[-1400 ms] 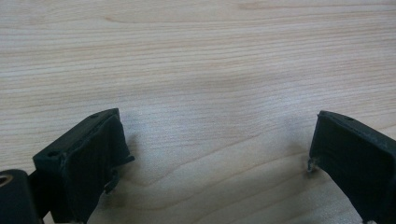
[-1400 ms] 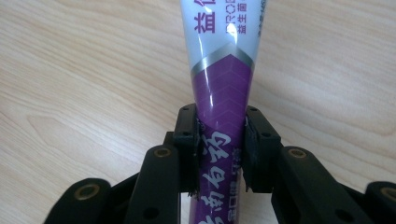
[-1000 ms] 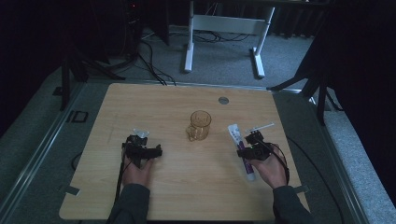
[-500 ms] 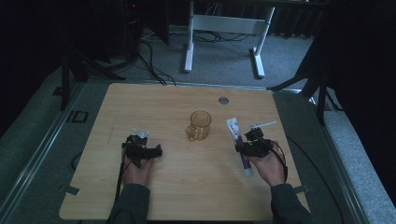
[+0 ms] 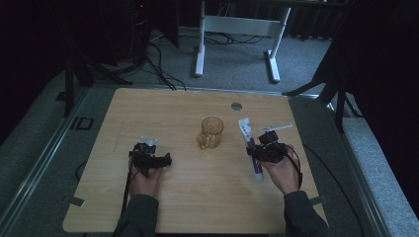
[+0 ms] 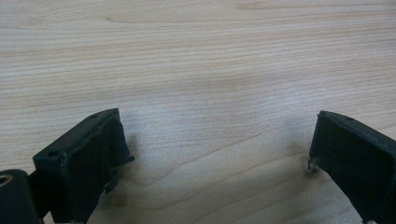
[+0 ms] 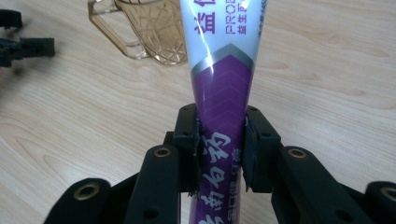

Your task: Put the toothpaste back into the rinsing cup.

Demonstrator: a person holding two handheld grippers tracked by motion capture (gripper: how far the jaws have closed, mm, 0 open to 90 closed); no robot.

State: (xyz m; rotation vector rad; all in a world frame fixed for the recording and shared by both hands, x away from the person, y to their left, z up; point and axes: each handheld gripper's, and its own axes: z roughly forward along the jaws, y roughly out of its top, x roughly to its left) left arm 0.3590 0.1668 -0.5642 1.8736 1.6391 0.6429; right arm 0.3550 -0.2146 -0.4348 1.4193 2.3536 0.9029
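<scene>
The toothpaste tube is white at its wide, flat end and purple toward the other, with purple print on the white and white characters on the purple. It lies on the table in the right half, its white end pointing toward the far edge, nearer the right edge than the left. The right gripper clamps its purple part from both sides.

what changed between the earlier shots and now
Very little. The right gripper stays clamped on the purple and white tube and has edged slightly toward the amber glass mug, taking the tube with it. The left gripper remains open over bare table, the mug has not moved, and the toothbrush lies where it was.
</scene>
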